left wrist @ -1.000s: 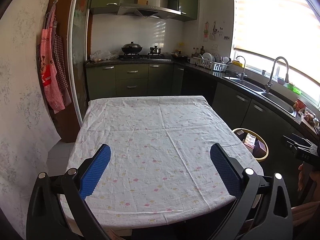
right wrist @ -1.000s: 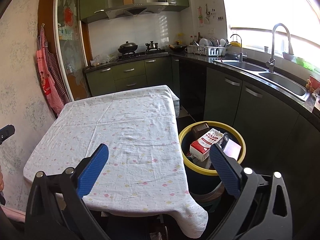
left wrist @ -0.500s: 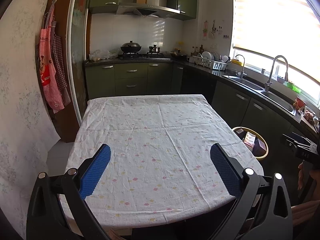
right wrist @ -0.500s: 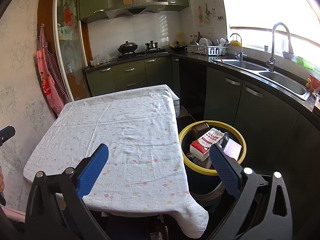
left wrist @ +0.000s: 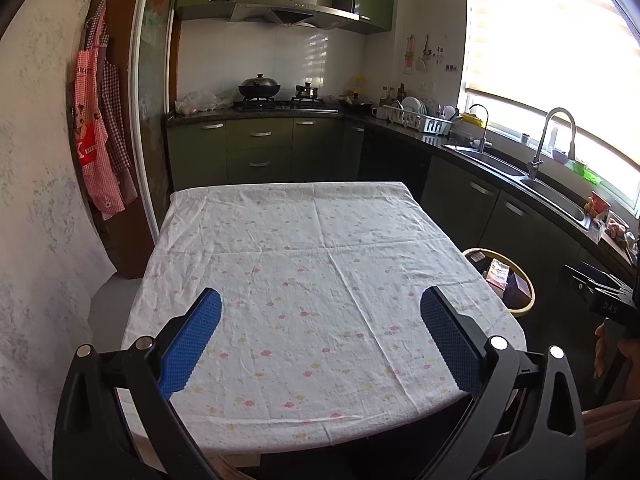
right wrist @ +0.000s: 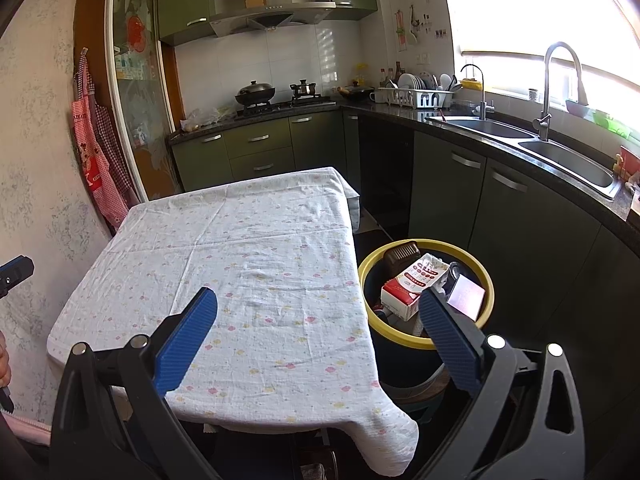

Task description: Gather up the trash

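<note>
A yellow-rimmed trash bin (right wrist: 426,342) stands on the floor right of the table; it also shows in the left wrist view (left wrist: 530,306). Inside lie a red-and-white carton (right wrist: 412,284), a brown box (right wrist: 400,254) and a pink-faced packet (right wrist: 466,294). The table (left wrist: 320,264) wears a white flowered cloth with nothing on it, and shows in the right wrist view (right wrist: 260,272) too. My left gripper (left wrist: 320,320) is open and empty over the table's near edge. My right gripper (right wrist: 318,322) is open and empty, between the table's right edge and the bin.
Dark green cabinets and a black counter with a sink (right wrist: 560,152) run along the right wall. A stove with a wok (left wrist: 259,90) is at the back. Aprons (left wrist: 100,140) hang on the left wall. The gap between table and cabinets is narrow.
The left view has tilted slightly, with the table shifting a little. The right gripper has barely moved. Both grippers stay open.
</note>
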